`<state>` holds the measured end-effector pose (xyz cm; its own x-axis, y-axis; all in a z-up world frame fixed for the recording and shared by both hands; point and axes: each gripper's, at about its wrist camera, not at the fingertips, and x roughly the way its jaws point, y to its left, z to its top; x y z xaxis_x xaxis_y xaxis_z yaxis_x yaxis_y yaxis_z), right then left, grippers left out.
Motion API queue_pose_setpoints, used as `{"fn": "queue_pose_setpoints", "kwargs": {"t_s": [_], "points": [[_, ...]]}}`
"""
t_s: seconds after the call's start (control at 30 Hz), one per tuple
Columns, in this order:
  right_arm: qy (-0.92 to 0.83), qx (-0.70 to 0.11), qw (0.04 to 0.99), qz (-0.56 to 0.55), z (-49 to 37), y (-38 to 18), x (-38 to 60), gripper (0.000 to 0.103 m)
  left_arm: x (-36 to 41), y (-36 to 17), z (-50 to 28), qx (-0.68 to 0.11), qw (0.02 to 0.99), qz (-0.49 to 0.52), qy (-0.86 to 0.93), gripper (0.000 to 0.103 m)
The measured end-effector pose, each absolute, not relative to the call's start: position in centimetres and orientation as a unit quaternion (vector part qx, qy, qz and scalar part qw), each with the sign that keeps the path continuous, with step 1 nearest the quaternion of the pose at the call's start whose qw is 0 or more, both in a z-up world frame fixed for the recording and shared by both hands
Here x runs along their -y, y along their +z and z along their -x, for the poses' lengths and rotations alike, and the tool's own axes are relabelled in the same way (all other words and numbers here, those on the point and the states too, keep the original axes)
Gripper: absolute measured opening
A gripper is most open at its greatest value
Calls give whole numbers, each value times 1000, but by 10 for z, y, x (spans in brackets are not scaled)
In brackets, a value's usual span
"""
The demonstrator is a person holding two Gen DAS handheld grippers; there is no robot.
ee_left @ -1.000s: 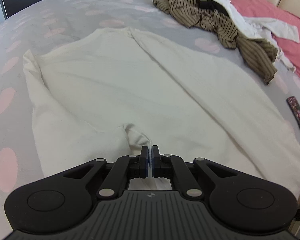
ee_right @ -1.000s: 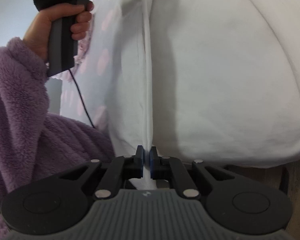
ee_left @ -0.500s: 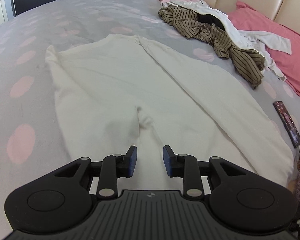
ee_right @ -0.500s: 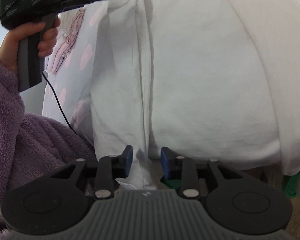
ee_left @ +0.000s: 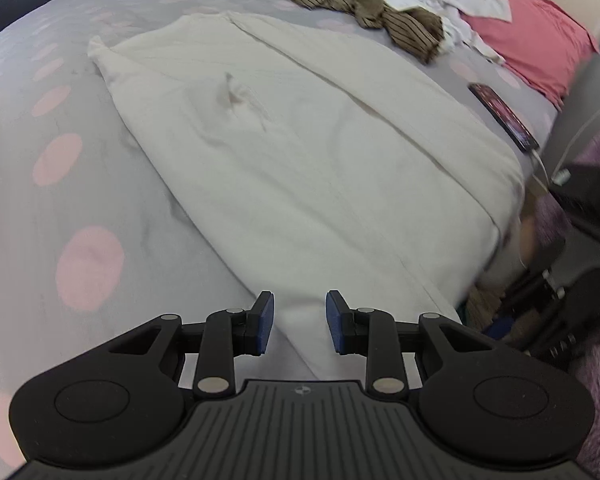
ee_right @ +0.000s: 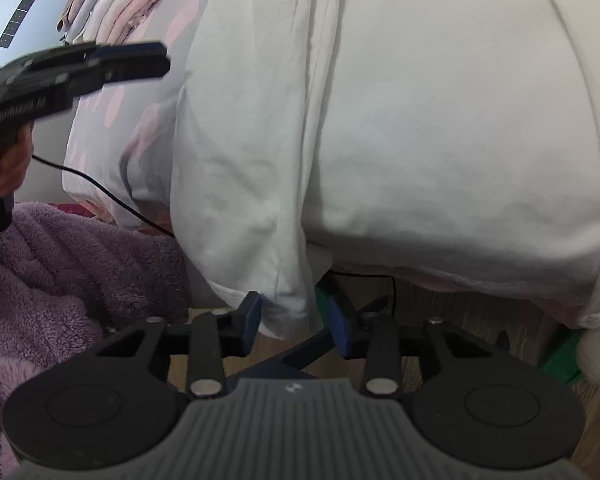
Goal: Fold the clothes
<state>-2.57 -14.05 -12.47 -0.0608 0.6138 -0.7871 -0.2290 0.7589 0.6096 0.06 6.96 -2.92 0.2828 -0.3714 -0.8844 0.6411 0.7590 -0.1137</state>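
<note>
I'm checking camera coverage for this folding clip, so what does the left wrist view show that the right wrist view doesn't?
Only the left wrist view shows the crumpled brown striped garment, the pink pillow and the dark phone near the bed's edge. Only the right wrist view shows the wooden floor below the bed, a thin black cable and the stack of pale pink clothes. Both share the large white garment on the grey pink-dotted bedsheet.

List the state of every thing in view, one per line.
White garment: spread flat on the bed, one end hanging over the edge.
Left hand-held gripper: open, holding nothing.
Right hand-held gripper: jaws just closing around the hanging hem, pads not pressing.
Striped garment: crumpled, unfolded.
Phone: lying flat, cable attached.
</note>
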Motion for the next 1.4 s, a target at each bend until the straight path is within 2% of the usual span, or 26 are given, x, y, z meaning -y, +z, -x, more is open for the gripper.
{"fn": "queue_pose_setpoints", "kwargs": {"t_s": [0.03,0.2,0.43,0.5,0.63,0.67,0.73,0.8,0.87,0.93,0.97,1.0,1.03,1.13,1.27,1.4], "points": [[316,-657,669,-148,27,-123,140,6,-70,-30,6,-510,783,-136,-330,26],[309,-653,678,-139,37,-112,149,5,-64,-39,45,-537,728,-174,-389,26],[278,-669,686,-75,35,-130,150,5,-47,-80,72,-567,686,-242,-387,26],[265,-671,692,-43,36,-132,149,0,-48,-87,72,-565,692,-238,-382,26],[258,-661,704,-18,36,-129,146,0,-53,-93,67,-548,715,-197,-387,26],[260,-658,707,-19,36,-126,146,5,-54,-96,65,-550,717,-189,-385,27],[265,-649,713,-16,37,-121,145,7,-55,-104,61,-556,720,-175,-377,26],[270,-640,719,-18,36,-114,145,18,-52,-111,59,-570,716,-174,-365,24],[275,-629,727,-15,35,-106,145,20,-48,-116,58,-588,705,-182,-353,11],[279,-617,735,-8,33,-97,144,20,-48,-121,58,-622,676,-196,-343,7],[280,-610,741,-2,32,-91,144,27,-50,-120,59,-633,666,-204,-338,7],[281,-603,747,5,32,-85,144,37,-52,-118,59,-641,659,-208,-334,7],[281,-596,752,12,31,-79,144,39,-55,-111,58,-642,663,-200,-329,7],[280,-575,768,30,23,-63,146,38,-70,-82,45,-634,686,-155,-321,7],[293,-552,780,32,0,-41,142,38,-93,-43,11,-603,735,-86,-298,17],[306,-524,793,60,-32,-21,139,22,-108,-17,-28,-569,781,-56,-251,18]]}}
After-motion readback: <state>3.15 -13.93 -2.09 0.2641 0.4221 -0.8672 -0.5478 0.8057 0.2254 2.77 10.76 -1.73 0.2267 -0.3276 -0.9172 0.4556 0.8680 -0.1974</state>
